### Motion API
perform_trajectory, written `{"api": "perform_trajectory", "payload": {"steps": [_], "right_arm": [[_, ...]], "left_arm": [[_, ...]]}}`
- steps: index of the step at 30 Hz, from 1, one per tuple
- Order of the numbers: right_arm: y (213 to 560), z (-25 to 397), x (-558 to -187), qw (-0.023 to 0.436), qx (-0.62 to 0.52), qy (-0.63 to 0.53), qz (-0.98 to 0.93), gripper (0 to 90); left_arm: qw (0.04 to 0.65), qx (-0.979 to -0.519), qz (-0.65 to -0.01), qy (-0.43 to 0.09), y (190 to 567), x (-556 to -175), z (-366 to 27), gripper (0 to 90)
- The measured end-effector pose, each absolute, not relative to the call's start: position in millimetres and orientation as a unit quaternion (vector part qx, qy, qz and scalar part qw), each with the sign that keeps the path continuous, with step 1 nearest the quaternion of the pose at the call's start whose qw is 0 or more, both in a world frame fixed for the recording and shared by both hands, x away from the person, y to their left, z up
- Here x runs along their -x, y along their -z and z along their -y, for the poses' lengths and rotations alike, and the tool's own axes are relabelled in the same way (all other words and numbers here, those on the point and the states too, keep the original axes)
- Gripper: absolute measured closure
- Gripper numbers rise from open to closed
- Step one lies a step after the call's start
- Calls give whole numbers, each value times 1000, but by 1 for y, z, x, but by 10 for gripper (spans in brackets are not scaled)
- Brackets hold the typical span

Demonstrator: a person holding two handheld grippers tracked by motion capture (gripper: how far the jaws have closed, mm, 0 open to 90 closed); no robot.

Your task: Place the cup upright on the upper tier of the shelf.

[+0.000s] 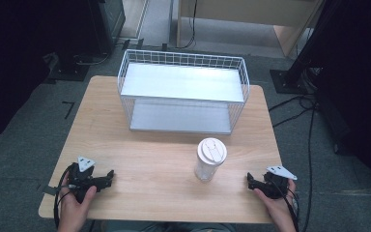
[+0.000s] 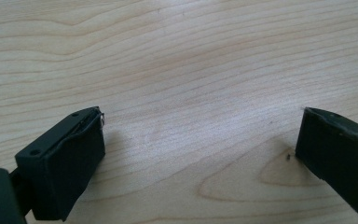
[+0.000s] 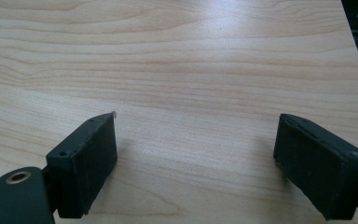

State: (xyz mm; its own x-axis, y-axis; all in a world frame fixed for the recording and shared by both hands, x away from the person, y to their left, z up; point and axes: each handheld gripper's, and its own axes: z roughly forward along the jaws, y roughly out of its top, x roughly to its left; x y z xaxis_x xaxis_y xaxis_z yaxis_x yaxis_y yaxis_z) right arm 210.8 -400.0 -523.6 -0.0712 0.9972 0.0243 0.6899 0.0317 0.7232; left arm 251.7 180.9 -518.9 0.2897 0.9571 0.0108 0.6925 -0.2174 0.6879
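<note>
Both hands rest at the near edge of the wooden counter (image 1: 164, 164), one at each corner. Left hand-held gripper (image 1: 107, 177): held low over the wood near the left corner, jaws spread wide with bare wood grain between them. Right hand-held gripper (image 1: 250, 180): held near the right corner, jaws likewise spread apart and pinching nothing. Clear plastic cup (image 1: 209, 160): stands upright with a white lid, between the two grippers but nearer the right one, touching neither. White wire rack (image 1: 183, 92): two-tier, set at the far side of the counter, well apart from the cup.
</note>
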Motion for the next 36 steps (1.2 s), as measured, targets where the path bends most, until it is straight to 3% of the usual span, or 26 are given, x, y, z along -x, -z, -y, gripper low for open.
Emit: {"api": "perform_trajectory", "payload": {"steps": [36], "right_arm": [[490, 337, -197, 242, -569, -380, -688, 138]], "left_arm": [[294, -747, -552, -225, 519, -252, -181, 15]]}}
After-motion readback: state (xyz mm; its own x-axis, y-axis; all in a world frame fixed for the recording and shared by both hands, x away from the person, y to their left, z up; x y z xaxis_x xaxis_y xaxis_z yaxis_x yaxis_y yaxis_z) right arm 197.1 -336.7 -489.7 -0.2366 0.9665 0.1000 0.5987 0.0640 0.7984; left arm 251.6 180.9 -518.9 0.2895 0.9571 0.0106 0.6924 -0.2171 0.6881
